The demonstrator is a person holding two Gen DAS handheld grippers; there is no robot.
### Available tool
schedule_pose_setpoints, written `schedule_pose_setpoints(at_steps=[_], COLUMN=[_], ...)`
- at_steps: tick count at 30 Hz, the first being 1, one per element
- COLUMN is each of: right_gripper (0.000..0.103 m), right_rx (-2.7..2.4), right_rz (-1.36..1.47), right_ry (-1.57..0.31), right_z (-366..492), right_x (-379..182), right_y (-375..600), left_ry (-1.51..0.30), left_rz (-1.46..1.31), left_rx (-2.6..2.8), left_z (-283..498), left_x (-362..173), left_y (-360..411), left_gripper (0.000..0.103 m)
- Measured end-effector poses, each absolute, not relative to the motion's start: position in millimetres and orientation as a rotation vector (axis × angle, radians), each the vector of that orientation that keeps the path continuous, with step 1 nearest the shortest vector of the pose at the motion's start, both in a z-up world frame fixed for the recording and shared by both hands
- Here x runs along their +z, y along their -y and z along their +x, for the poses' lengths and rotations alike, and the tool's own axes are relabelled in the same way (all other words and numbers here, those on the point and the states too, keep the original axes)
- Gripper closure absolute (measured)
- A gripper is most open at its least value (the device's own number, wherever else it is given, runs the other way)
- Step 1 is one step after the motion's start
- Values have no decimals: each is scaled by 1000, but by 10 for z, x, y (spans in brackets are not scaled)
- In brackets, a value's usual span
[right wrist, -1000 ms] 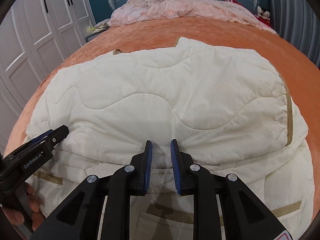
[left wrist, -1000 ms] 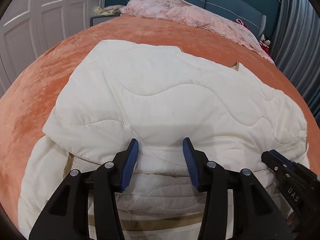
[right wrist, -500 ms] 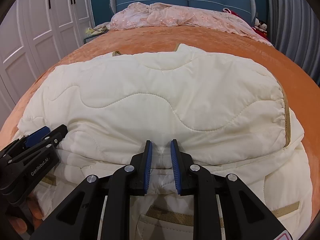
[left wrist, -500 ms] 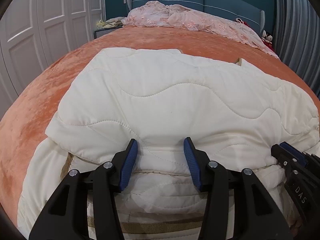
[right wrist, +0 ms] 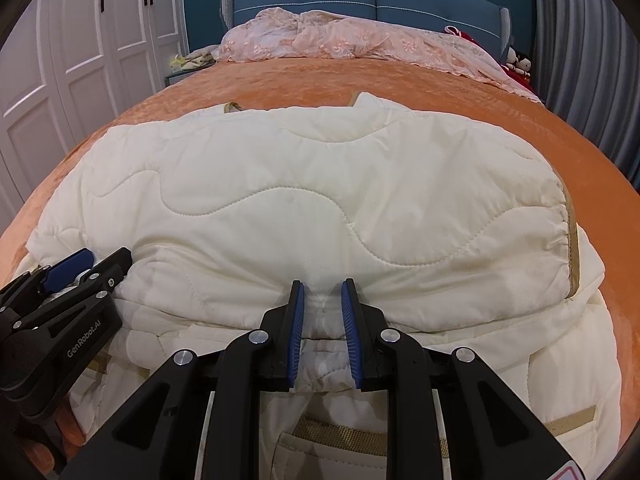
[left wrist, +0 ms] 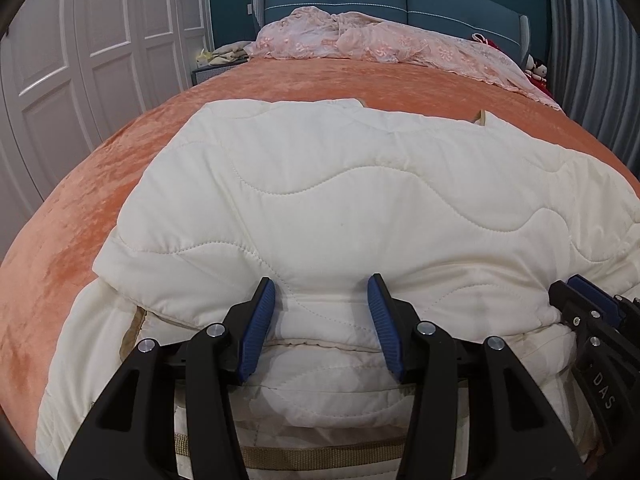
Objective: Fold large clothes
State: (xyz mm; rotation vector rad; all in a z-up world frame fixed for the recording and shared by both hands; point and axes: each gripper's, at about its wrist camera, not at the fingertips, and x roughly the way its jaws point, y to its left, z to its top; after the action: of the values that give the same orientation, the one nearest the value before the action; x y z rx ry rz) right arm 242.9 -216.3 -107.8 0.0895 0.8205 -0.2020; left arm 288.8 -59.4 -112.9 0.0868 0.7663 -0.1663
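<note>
A cream quilted jacket [left wrist: 360,200] lies folded on an orange bedspread [left wrist: 100,184], its near folded edge pinched by the right gripper [right wrist: 322,292] and straddled by the left gripper [left wrist: 322,288], jaws spread, bare bedspread beyond both.

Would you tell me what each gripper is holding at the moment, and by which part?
The right gripper pinches the cream quilted jacket by the near edge of its folded-over layer. The left gripper is open astride that same edge, holding nothing.
</note>
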Motion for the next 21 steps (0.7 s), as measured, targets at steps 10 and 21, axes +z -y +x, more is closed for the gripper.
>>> schedule_pose_setpoints(at_steps=[10, 21], right_gripper=[82, 5], right_rx=[-215, -526], right_rz=[68, -121], right_ry=[-834, -885], right_z=[2473, 2596], right_x=[-1055, -978], right_y=[2108, 2033], left_ry=[-766, -785], left_rz=[87, 83], left_rx=[-166, -171], left_z=[2894, 2900], left_x=[-1133, -1093], left_y=[592, 596], left_gripper=[57, 53])
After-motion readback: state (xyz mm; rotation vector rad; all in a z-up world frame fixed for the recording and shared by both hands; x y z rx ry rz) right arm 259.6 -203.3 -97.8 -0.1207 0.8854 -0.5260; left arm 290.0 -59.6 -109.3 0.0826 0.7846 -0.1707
